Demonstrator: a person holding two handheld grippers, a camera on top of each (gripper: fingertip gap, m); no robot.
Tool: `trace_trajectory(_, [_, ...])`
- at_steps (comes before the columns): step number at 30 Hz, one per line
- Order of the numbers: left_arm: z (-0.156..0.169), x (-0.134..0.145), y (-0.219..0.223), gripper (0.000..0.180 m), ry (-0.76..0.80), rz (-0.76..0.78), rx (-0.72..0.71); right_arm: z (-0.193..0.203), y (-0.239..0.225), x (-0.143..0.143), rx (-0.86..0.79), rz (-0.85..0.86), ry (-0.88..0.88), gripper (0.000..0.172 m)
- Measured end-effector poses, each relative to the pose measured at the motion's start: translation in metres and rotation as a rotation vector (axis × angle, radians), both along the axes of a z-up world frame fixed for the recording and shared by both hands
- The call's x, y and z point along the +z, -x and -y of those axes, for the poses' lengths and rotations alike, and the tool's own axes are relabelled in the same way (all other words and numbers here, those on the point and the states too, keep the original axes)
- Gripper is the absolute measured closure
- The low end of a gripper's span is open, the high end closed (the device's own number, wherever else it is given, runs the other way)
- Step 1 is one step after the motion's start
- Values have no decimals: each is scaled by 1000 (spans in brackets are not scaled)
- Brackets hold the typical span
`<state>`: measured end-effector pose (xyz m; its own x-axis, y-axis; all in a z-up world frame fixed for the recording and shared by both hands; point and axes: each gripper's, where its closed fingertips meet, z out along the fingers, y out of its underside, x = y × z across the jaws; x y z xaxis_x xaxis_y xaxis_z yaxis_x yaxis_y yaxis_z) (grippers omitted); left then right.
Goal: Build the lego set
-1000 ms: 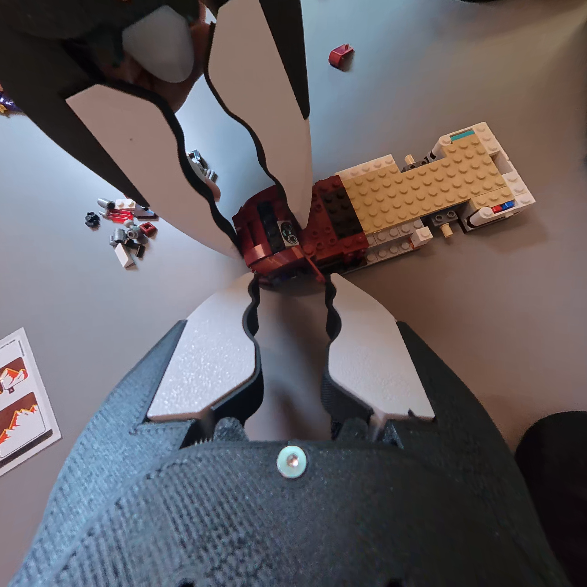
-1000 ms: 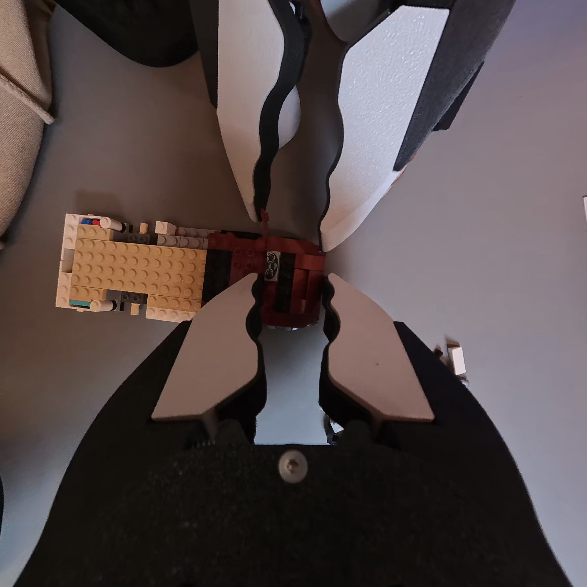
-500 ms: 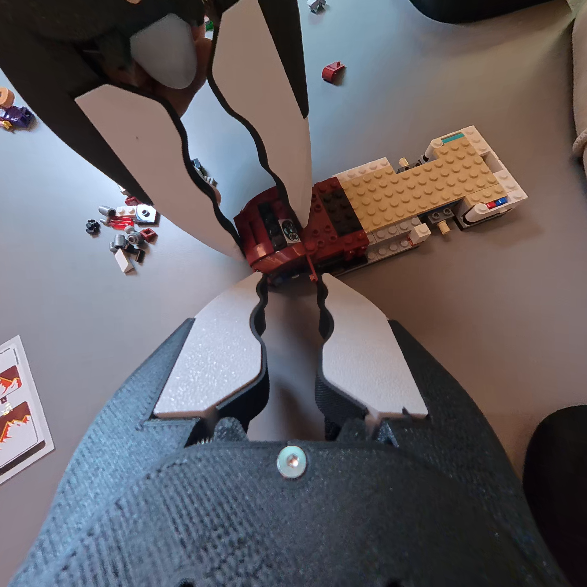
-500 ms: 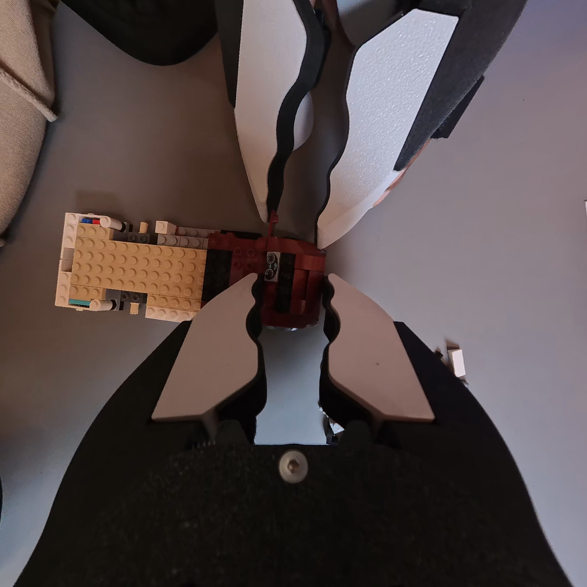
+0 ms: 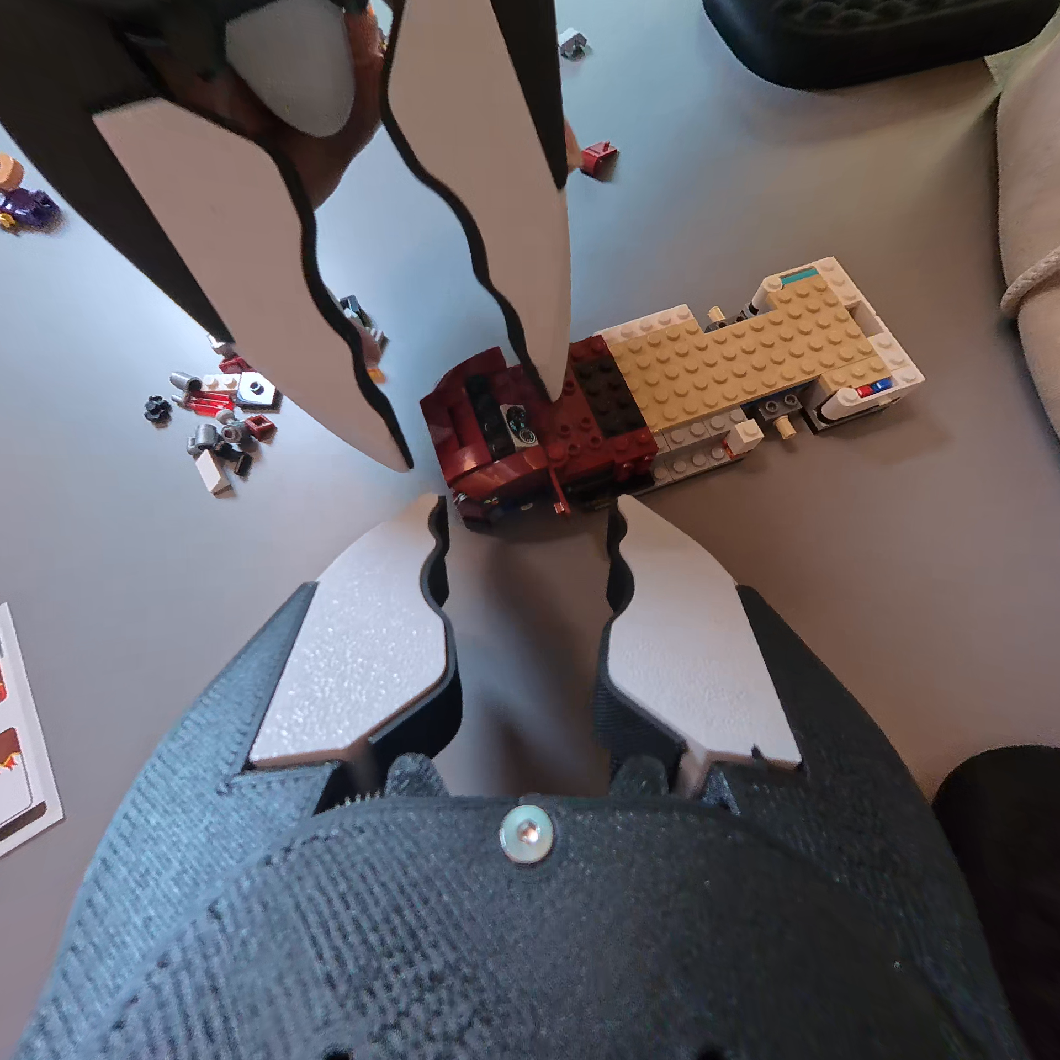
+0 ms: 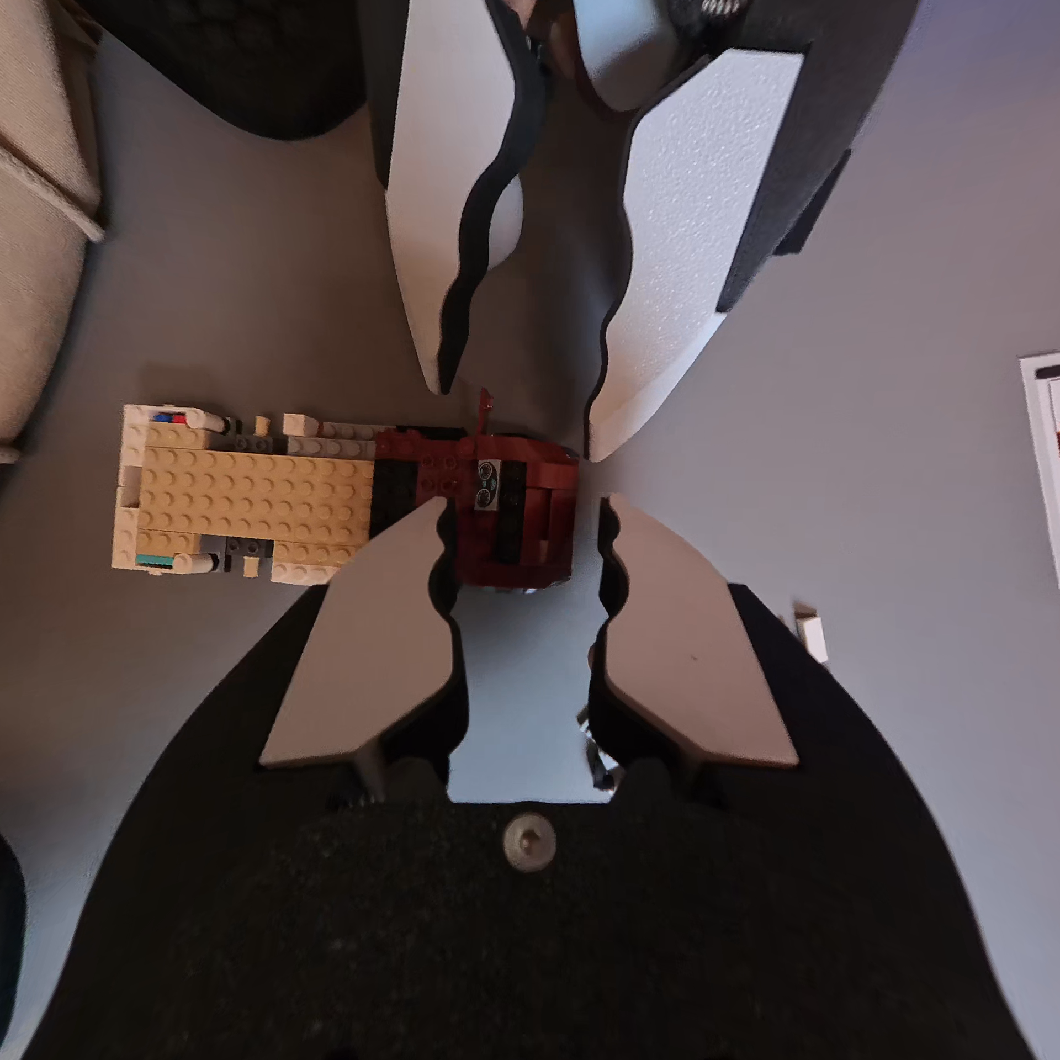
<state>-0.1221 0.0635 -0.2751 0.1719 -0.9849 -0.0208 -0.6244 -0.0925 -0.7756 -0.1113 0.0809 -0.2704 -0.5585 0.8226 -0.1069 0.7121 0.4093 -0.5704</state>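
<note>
Both sets of jaws were spread apart with nothing held. The left gripper [image 5: 525, 505] was poised just beside the dark red cab [image 5: 505, 424] of a brick-built vehicle [image 5: 717, 367] lying on the grey bench [image 5: 745, 602]; the right gripper [image 6: 522, 499] straddled that cab from the opposite side. A steady approach from both sides is judged best, avoiding the thin red lever [image 5: 557, 487]. Loose small pieces [image 5: 223, 413] lay well apart.

Black textured tongs [image 5: 525, 505] bear white fingers [image 5: 367, 648] with wavy black pads.
</note>
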Motion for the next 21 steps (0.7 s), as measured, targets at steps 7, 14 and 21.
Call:
trace_trajectory(7, [-3, 6, -1, 128, -5, 64, 82, -16, -36, 45, -239, -188, -41, 126])
trace_trajectory(14, [1, -1, -7, 128, -9, 73, 115, 2, -150, 25, -511, -59, -101, 141])
trace_trajectory(21, [3, 0, -13, 130, -32, 53, 121, 21, -189, -18, -700, 10, -118, 144])
